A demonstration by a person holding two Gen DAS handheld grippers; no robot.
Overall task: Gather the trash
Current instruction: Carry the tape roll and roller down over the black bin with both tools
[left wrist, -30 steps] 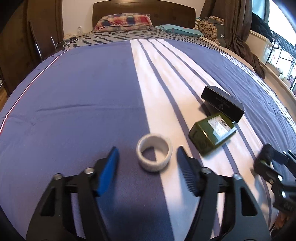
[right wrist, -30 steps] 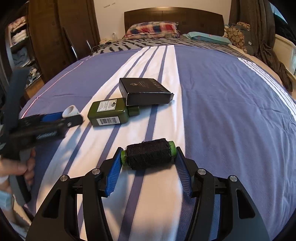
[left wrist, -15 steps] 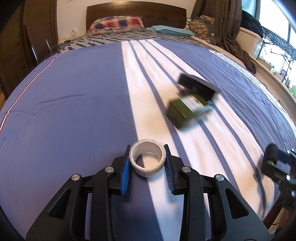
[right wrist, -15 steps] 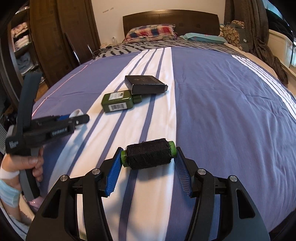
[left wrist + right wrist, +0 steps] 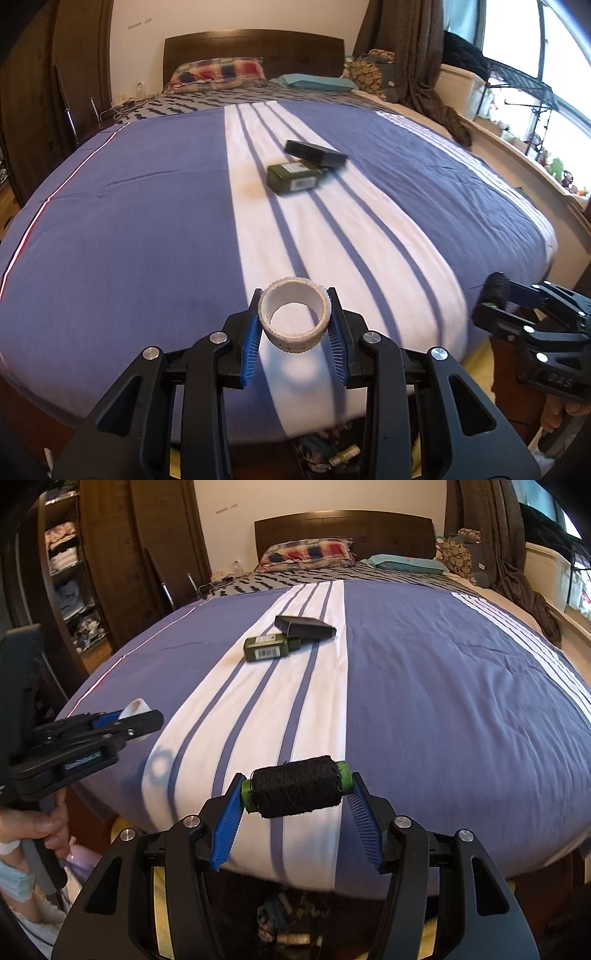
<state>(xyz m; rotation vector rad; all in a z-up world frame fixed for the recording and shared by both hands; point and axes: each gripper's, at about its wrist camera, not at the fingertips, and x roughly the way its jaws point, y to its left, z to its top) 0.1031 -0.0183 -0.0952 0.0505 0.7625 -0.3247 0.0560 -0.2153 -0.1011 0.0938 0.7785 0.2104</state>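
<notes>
At the foot of the bed, the left gripper point(image 5: 294, 334) clamps an empty tape ring point(image 5: 294, 319) while the right gripper point(image 5: 295, 808) pinches a spool of black thread point(image 5: 295, 787) end to end, both clear of the striped bedspread point(image 5: 122, 236). Carrying them level and squeezed firm should prevent a drop. Farther up, a green bottle point(image 5: 295, 178) lies touching a black box point(image 5: 315, 152), not yet collected.

Both wrist views look down along the bed point(image 5: 147, 229) toward the headboard point(image 5: 343, 528) — side by side.
</notes>
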